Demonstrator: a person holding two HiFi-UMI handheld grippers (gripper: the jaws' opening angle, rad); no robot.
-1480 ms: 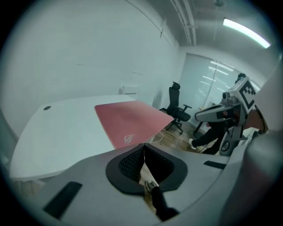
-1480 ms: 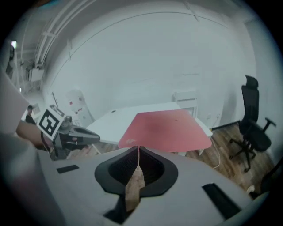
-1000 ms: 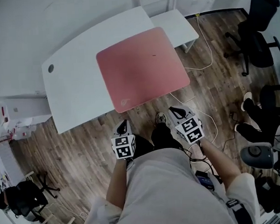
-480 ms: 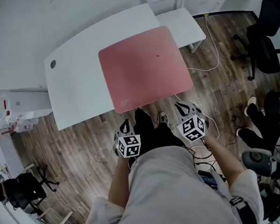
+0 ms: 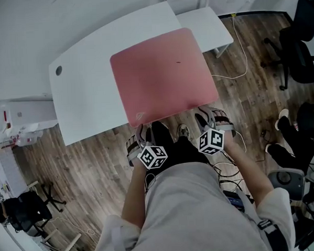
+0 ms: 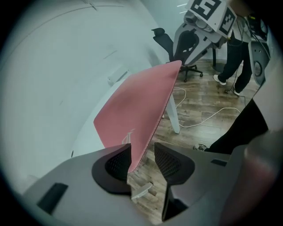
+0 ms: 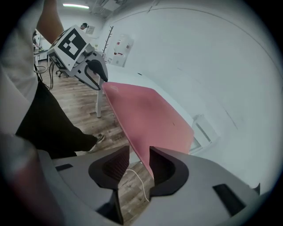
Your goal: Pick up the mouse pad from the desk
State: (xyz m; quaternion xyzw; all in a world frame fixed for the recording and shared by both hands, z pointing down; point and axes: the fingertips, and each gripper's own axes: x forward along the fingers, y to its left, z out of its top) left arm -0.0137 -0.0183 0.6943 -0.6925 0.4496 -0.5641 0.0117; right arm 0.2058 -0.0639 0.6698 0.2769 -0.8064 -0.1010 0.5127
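The left gripper and the right gripper are both opening their jaws, and the near edge of the pink mouse pad sits between each pair, not pinched. The pad lies on the white desk with its long axis left to right and its near edge overhanging the desk.

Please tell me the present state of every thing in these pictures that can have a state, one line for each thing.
mouse pad, flat on the desk, near edge overhanging it, not yet lifted
left gripper, jaws opening, pad's near edge between them, not clamped
right gripper, jaws opening, pad's near edge between them, not clamped
office chair, upright on the floor
cable, lying loose on the floor
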